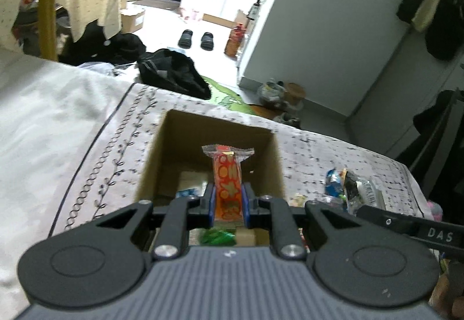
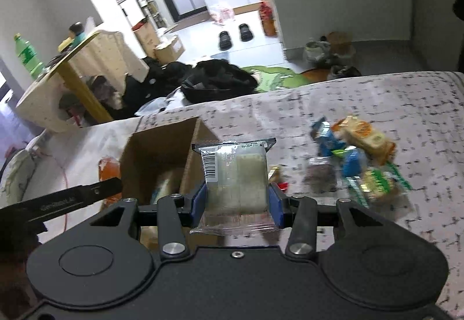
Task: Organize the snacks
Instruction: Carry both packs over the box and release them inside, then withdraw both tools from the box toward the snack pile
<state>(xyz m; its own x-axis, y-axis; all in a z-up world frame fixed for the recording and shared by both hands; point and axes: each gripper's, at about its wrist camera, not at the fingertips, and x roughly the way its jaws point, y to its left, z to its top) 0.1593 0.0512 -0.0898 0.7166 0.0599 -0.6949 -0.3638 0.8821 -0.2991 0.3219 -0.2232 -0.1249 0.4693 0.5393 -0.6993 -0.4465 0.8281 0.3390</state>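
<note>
My left gripper (image 1: 228, 198) is shut on a slim red-and-orange snack packet (image 1: 228, 175), which stands upright over the open cardboard box (image 1: 214, 128). Some snacks lie inside the box below. My right gripper (image 2: 237, 198) is shut on a clear-wrapped pale cake packet (image 2: 236, 175) with a barcode, just right of the cardboard box (image 2: 145, 146) and above its right wall. A heap of loose snack packets (image 2: 356, 157) lies on the patterned bedspread to the right; the same heap of snacks (image 1: 351, 186) shows right of the box in the left wrist view.
The box sits on a bed with a grey patterned cover (image 2: 377, 99). Past the bed's far edge are a black bag (image 1: 174, 73), a green mat, a yellow-legged table (image 1: 47, 15) and slippers (image 1: 195, 38) on the floor. A white wall corner (image 1: 290, 30) stands at the right.
</note>
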